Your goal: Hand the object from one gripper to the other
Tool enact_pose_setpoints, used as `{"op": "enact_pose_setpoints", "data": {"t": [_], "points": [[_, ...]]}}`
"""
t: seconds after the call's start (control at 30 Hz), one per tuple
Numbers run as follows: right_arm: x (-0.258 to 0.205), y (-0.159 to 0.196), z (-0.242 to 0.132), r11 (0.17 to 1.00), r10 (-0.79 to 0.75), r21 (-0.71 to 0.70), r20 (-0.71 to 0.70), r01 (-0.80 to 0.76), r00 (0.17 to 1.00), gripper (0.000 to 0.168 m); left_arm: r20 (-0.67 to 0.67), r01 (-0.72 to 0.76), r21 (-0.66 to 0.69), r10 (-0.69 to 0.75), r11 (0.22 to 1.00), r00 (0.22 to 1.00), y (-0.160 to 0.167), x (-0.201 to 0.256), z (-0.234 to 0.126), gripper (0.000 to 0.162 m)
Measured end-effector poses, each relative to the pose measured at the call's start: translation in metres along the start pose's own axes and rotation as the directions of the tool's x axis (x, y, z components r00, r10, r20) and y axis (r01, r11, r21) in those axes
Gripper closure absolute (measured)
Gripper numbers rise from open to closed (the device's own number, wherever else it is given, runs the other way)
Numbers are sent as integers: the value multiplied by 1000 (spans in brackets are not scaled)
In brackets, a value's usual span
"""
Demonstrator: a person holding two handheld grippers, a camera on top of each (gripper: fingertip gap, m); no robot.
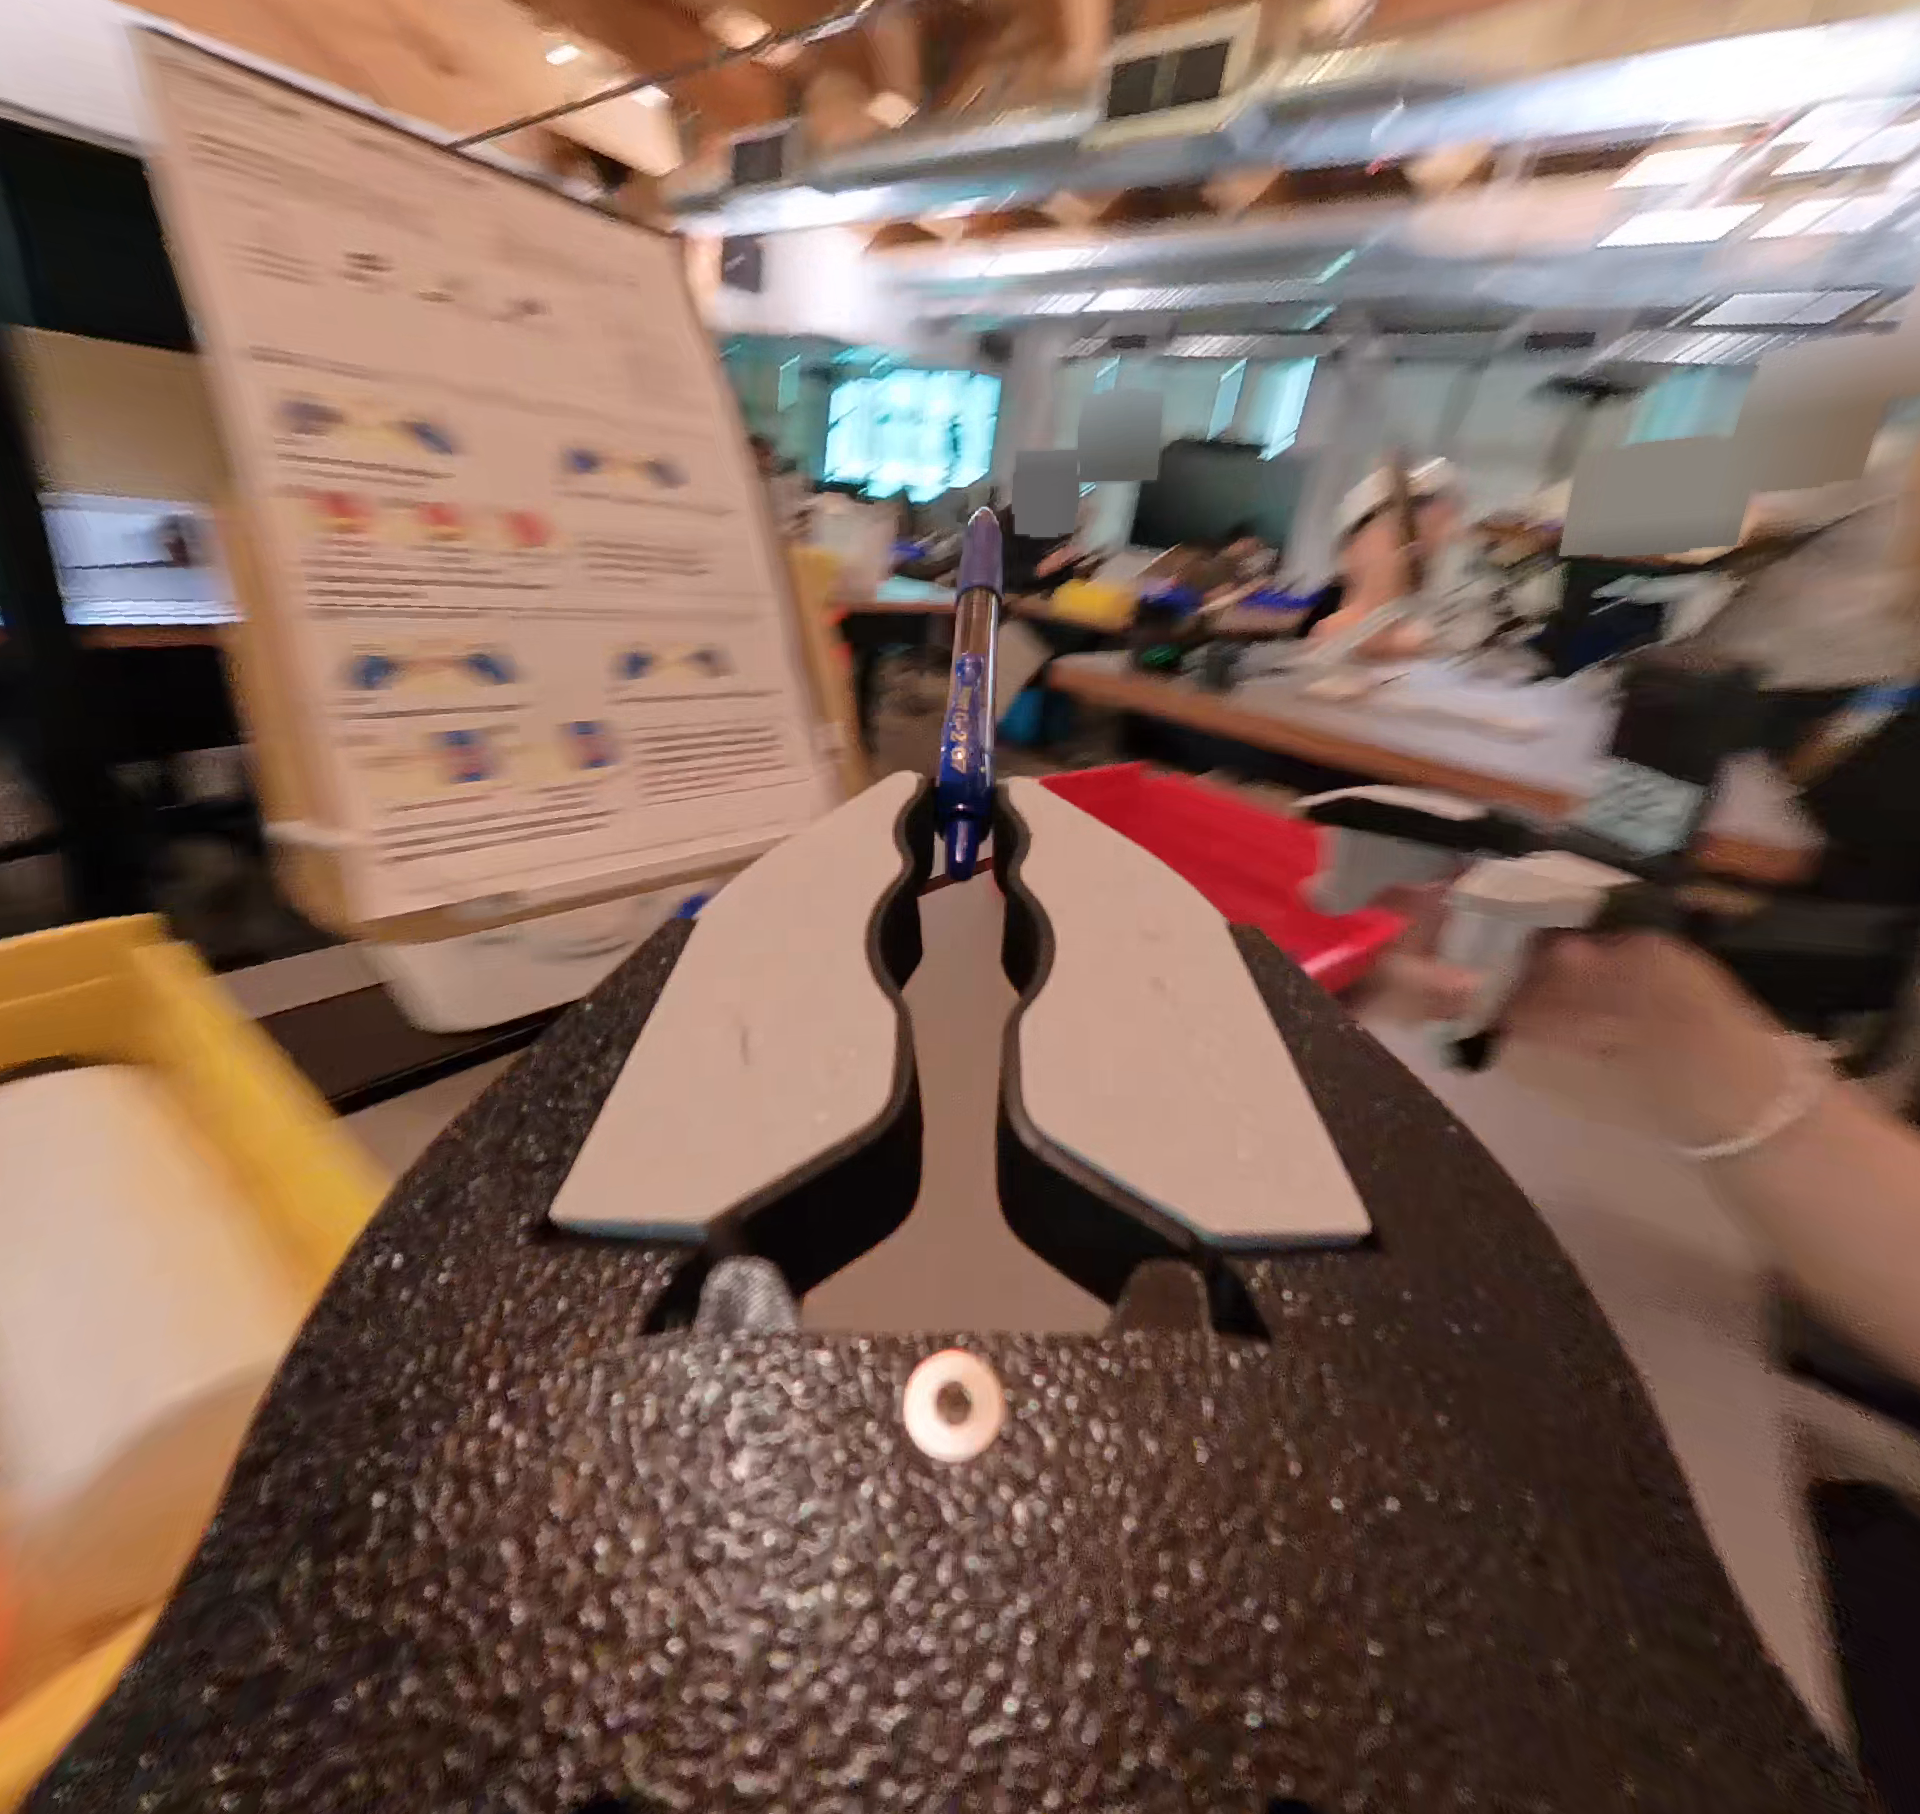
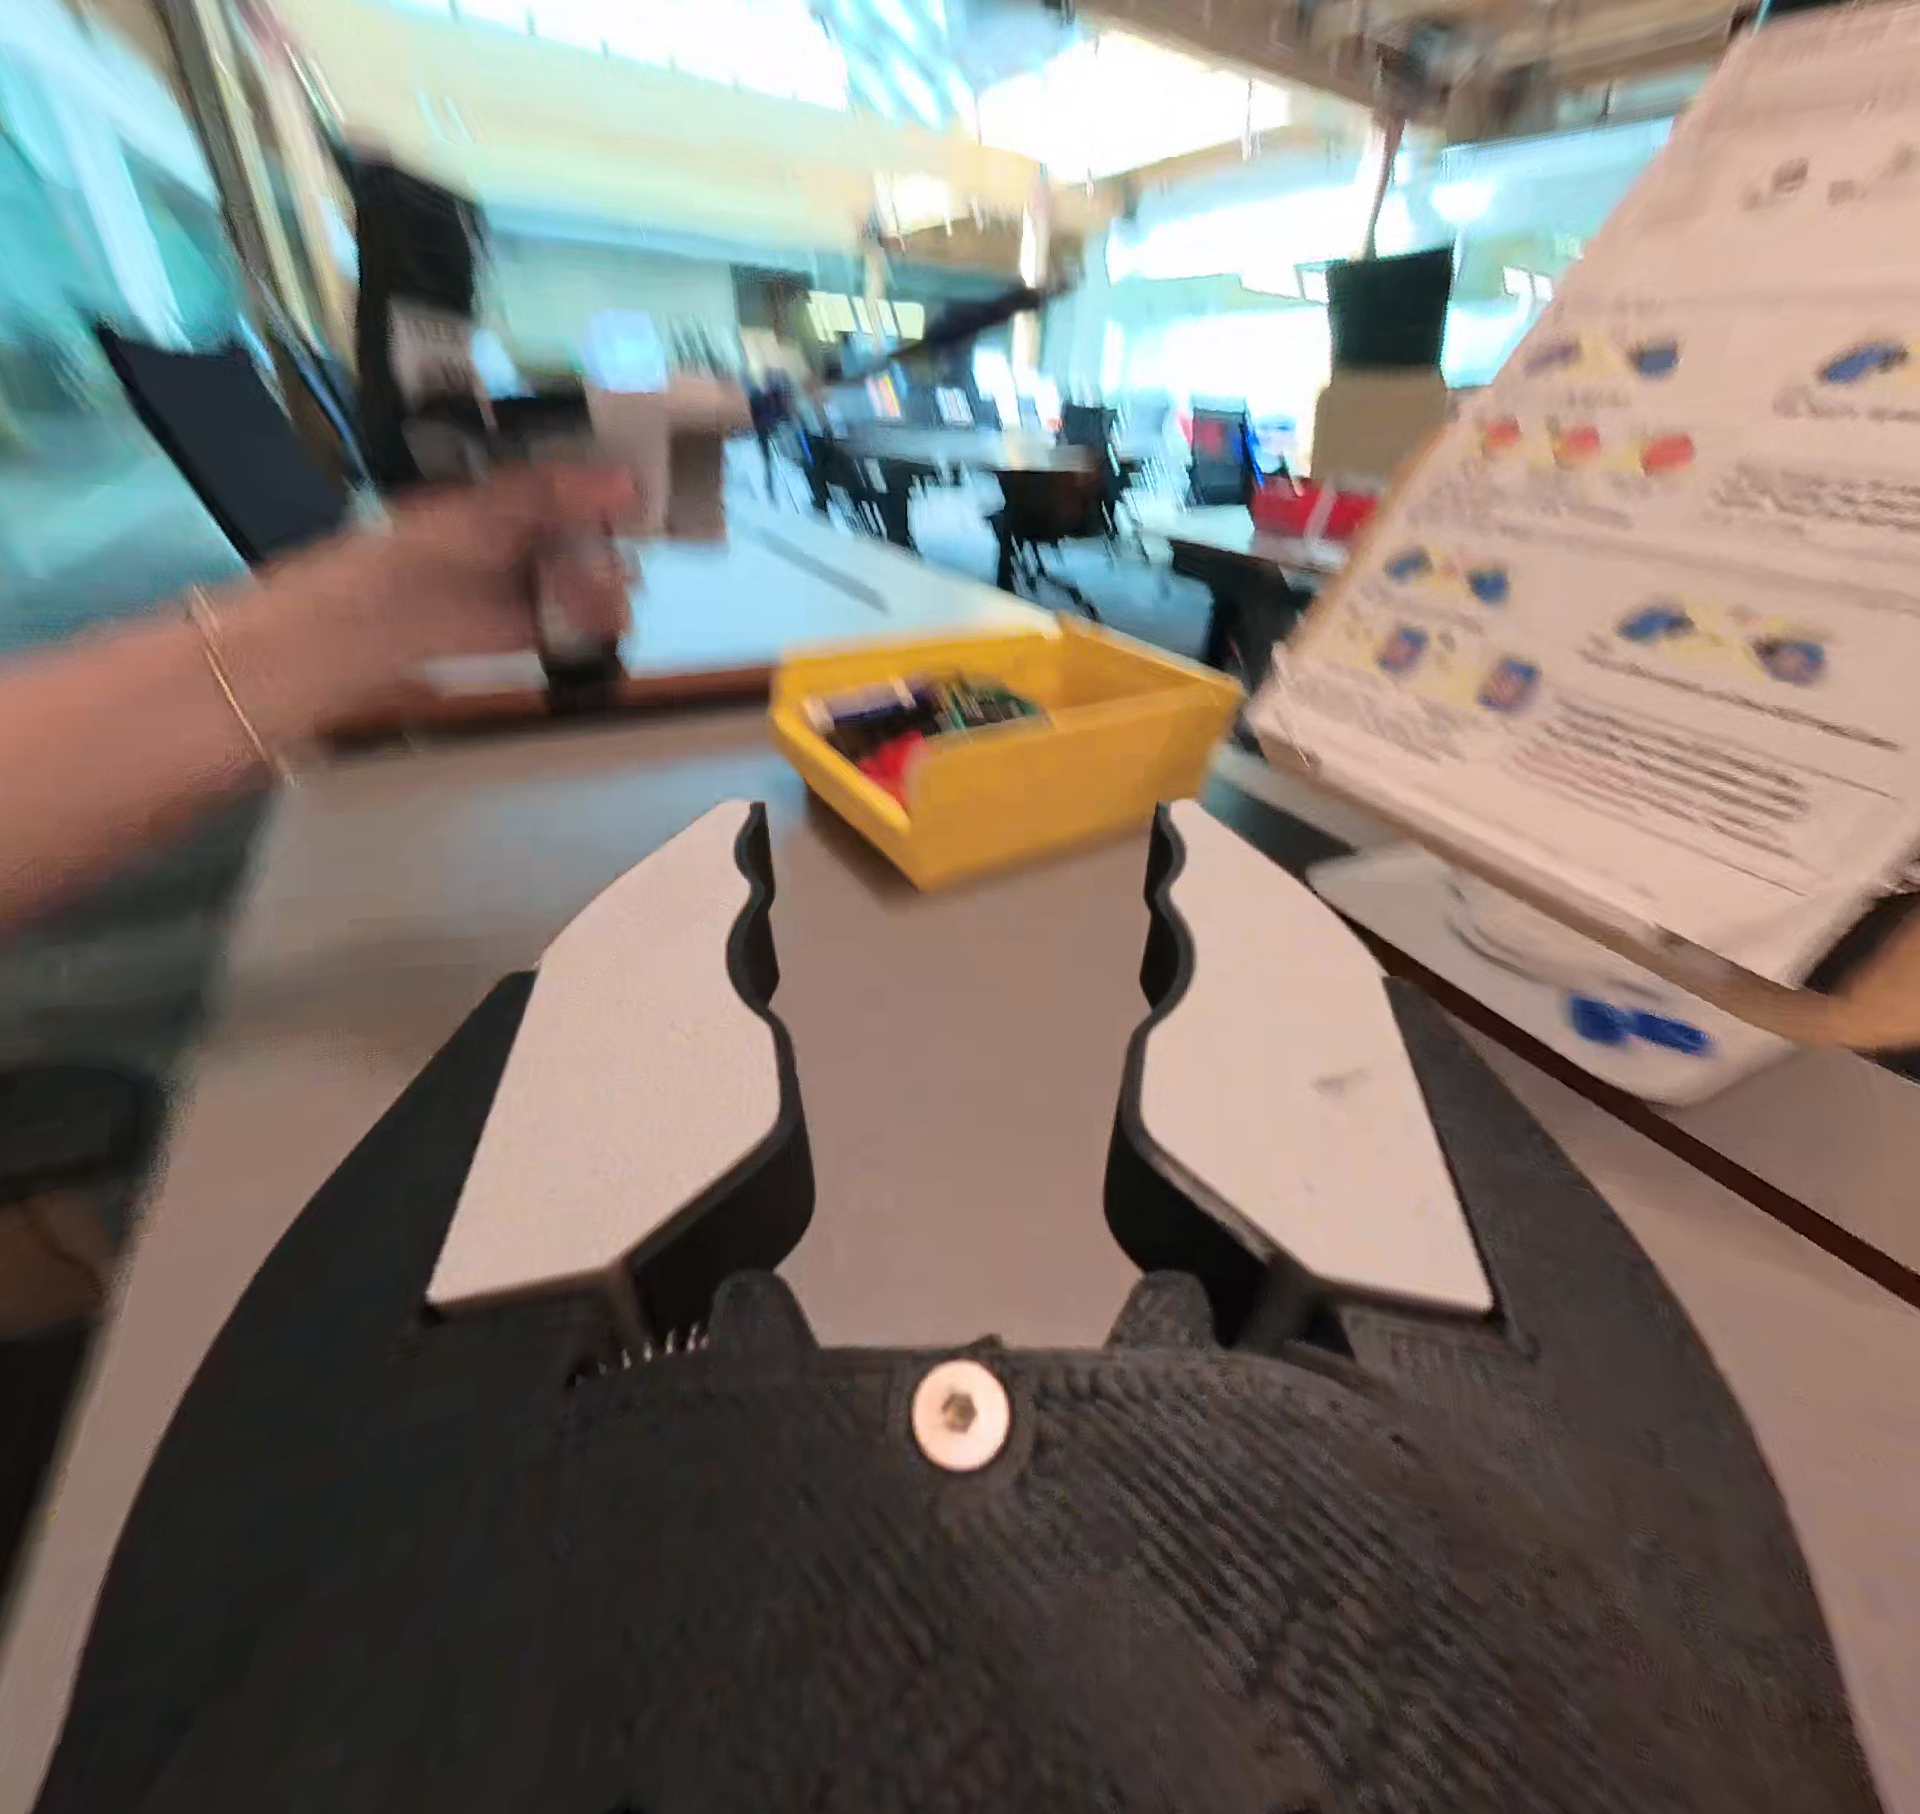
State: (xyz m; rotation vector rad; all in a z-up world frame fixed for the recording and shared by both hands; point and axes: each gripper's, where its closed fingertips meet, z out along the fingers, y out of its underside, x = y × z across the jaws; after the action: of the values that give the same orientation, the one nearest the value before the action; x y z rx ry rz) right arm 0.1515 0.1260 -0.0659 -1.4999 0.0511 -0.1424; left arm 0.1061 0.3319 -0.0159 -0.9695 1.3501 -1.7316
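My left gripper (image 1: pixel 961 808) is shut on a blue pen (image 1: pixel 971 668). The pen stands upright out of the fingertips, its tip end up. In the left wrist view my right gripper (image 1: pixel 1455 881) shows blurred at the right, held by a hand (image 1: pixel 1662 1047), apart from the pen. In the right wrist view my right gripper (image 2: pixel 956 829) is open and empty, above the table. A hand (image 2: pixel 416 601) holding the left gripper shows blurred at the left of that view; the pen is not clear there.
A yellow bin (image 2: pixel 1039 756) with several small items stands ahead of the right gripper; its edge (image 1: pixel 135 1016) shows in the left wrist view. A red bin (image 1: pixel 1226 860) lies behind the left fingertips. A tilted printed sheet on a stand (image 1: pixel 488 517) (image 2: pixel 1621 559) stands nearby. A white roll (image 1: pixel 114 1297) is at lower left.
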Motion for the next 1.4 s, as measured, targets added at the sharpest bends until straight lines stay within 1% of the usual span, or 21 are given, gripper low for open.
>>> {"op": "enact_pose_setpoints", "data": {"t": [0.07, 0.13, 0.2, 0.3, 0.33, 0.4, 0.53, 0.6, 0.67, 0.7, 0.77, 0.87, 0.97, 1.0, 1.03, 1.07, 1.1, 1.17, 1.27, 1.33, 1.4], "points": [[-17, -26, 3, 976, 125, 172, 73, -136, 989, 104, -149, 109, 84, -96, 991, 984, 7, 47, 6, 152], [-30, -43, 2, 931, 212, 274, 135, -242, 968, 106, -273, 206, 146, -160, 968, 948, 17, 86, 11, 152], [-39, -51, 0, 899, 264, 315, 167, -305, 950, 108, -354, 287, 166, -215, 943, 910, 29, 114, 17, 152], [-48, -57, -7, 870, 291, 354, 196, -345, 936, 125, -447, 348, 149, -251, 926, 859, 49, 145, 25, 152], [-49, -57, -9, 868, 294, 357, 195, -347, 936, 128, -472, 357, 135, -257, 924, 843, 55, 153, 28, 152], [-50, -53, -12, 875, 289, 343, 196, -341, 937, 128, -495, 373, 94, -282, 923, 822, 62, 164, 34, 152], [-44, -63, -26, 835, 303, 405, 228, -373, 925, 132, -545, 359, 73, -264, 931, 796, 65, 178, 35, 152], [-43, -67, -32, 825, 298, 414, 261, -385, 918, 143, -555, 361, 50, -275, 931, 785, 69, 181, 35, 152], [-43, -69, -36, 817, 295, 422, 281, -394, 913, 148, -560, 356, 46, -270, 934, 783, 72, 184, 35, 152], [-44, -70, -37, 816, 284, 428, 288, -388, 915, 155, -556, 353, 41, -272, 935, 786, 75, 184, 36, 152], [-44, -68, -36, 832, 262, 427, 260, -354, 929, 158, -549, 349, 31, -276, 937, 789, 79, 184, 37, 152], [-49, -68, -36, 860, 245, 384, 268, -336, 932, 159, -554, 326, 14, -264, 945, 790, 84, 187, 36, 152], [-52, -66, -35, 907, 186, 339, 211, -250, 960, 159, -526, 264, -10, -230, 964, 819, 92, 187, 38, 151], [-51, -65, -35, 923, 163, 321, 178, -214, 970, 158, -496, 232, -14, -209, 973, 843, 95, 184, 39, 143], [-49, -64, -35, 939, 137, 298, 131, -170, 982, 158, -455, 184, -26, -175, 983, 873, 97, 179, 42, 131], [-46, -62, -35, 956, 96, 271, 77, -113, 992, 158, -408, 121, -43, -128, 992, 904, 98, 173, 43, 127], [-44, -59, -36, 971, 43, 235, 33, -49, 999, 158, -364, 56, -58, -73, 997, 929, 96, 168, 43, 127], [-41, -50, -35, 987, -72, 143, -57, 80, 996, 158, -311, -45, -40, 31, 998, 950, 81, 167, 41, 127], [-42, -35, -29, 966, -255, 7, -135, 259, 957, 158, -225, -103, 21, 105, 994, 969, 54, 176, 40, 129], [-47, -24, -21, 931, -365, -79, -153, 357, 918, 158, -206, -143, 19, 144, 989, 968, 48, 187, 42, 133], [-57, -13, -11, 897, -437, -143, -135, 419, 889, 158, -195, -226, -1, 222, 974, 955, 53, 195, 46, 134]]}}
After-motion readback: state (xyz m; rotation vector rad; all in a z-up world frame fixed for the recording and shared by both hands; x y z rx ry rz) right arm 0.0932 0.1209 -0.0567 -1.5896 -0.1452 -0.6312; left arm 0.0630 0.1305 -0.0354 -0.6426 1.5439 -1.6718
